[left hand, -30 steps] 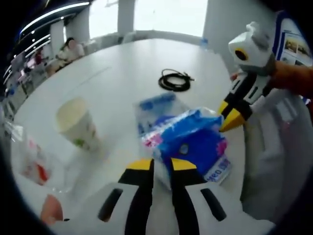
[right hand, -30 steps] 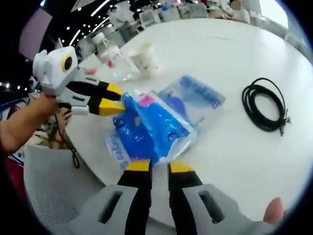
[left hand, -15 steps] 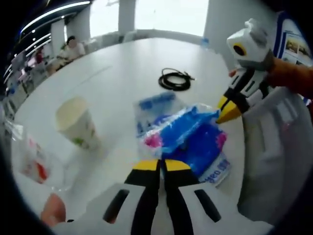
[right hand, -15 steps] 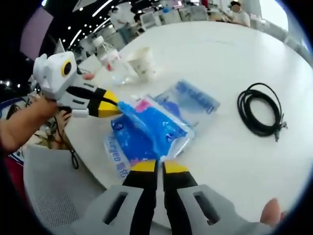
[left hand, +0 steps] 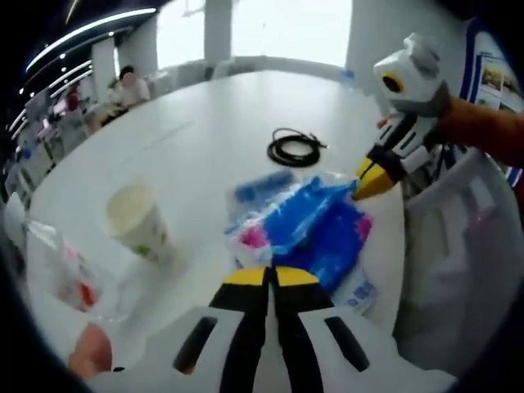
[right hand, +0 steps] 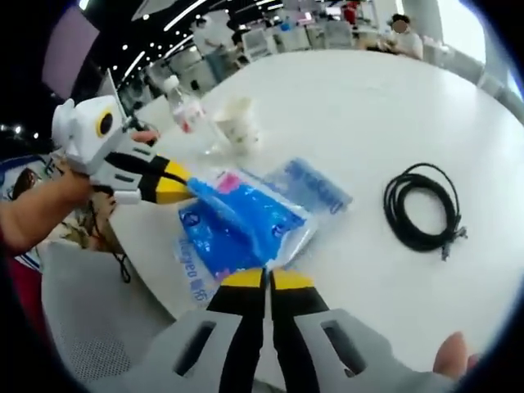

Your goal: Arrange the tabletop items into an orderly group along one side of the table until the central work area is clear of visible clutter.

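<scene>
Left gripper view: left gripper [left hand: 269,278] pinching, jaws pressed together, the near edge of a crinkled blue plastic packet [left hand: 307,229] lying near the edge of the round white table [left hand: 205,123]. Right gripper [left hand: 370,180] is reaching in from the right, a hand [left hand: 483,131] behind it, tips clamping the packet's far corner. Coiled black cable [left hand: 295,149] is lying beyond; white paper cup [left hand: 139,223] standing left.

Right gripper view: right gripper [right hand: 268,281] is nipping the packet [right hand: 241,225]; left gripper [right hand: 176,187] is gripping the opposite end. Cable [right hand: 419,209] sitting right, cup [right hand: 240,123] and clear plastic bottle [right hand: 187,110] farther off.
</scene>
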